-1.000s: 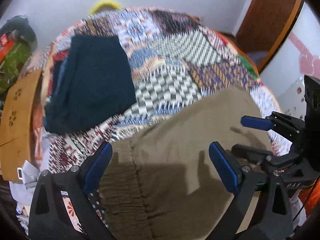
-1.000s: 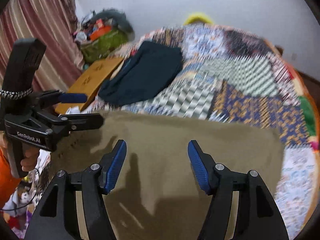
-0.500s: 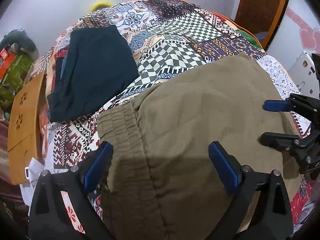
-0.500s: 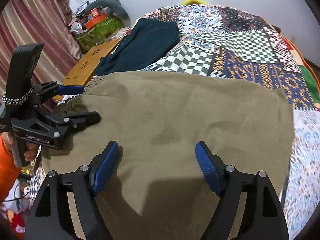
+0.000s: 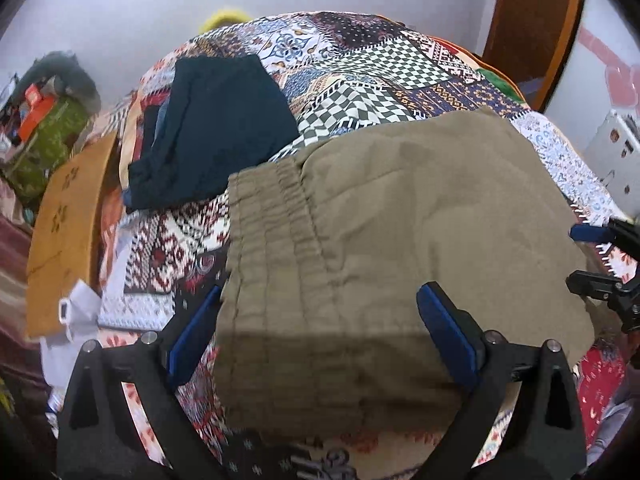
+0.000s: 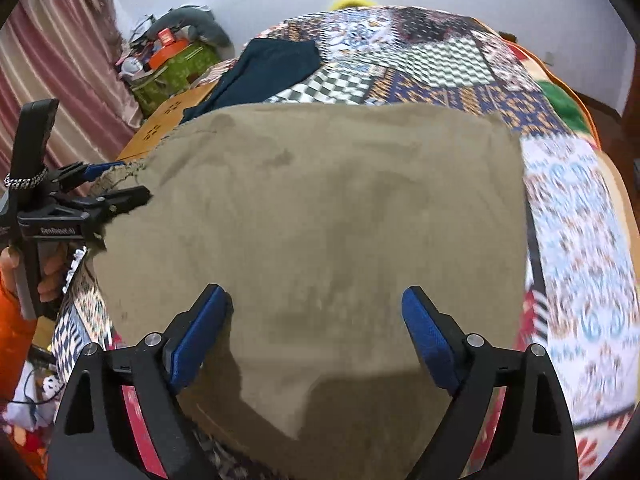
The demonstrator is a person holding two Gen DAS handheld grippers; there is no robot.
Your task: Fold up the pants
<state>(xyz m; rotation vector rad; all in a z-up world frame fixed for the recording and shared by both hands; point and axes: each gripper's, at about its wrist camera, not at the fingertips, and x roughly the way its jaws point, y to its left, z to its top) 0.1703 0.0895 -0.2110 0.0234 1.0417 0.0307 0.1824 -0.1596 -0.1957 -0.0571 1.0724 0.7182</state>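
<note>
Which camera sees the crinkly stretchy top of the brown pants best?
The left wrist view: the elastic waistband lies fully visible, ribs clear. The right wrist view shows only its frilly edge beside the left gripper.

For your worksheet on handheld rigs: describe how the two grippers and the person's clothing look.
Both the left gripper and right gripper have black triangular frames with silver bolts and blue textured pads. The right wrist view shows the left tool's upright black handle, a black-and-white braided cord, and white "GenRobot.AI" lettering. The sleeve is orange.
</note>
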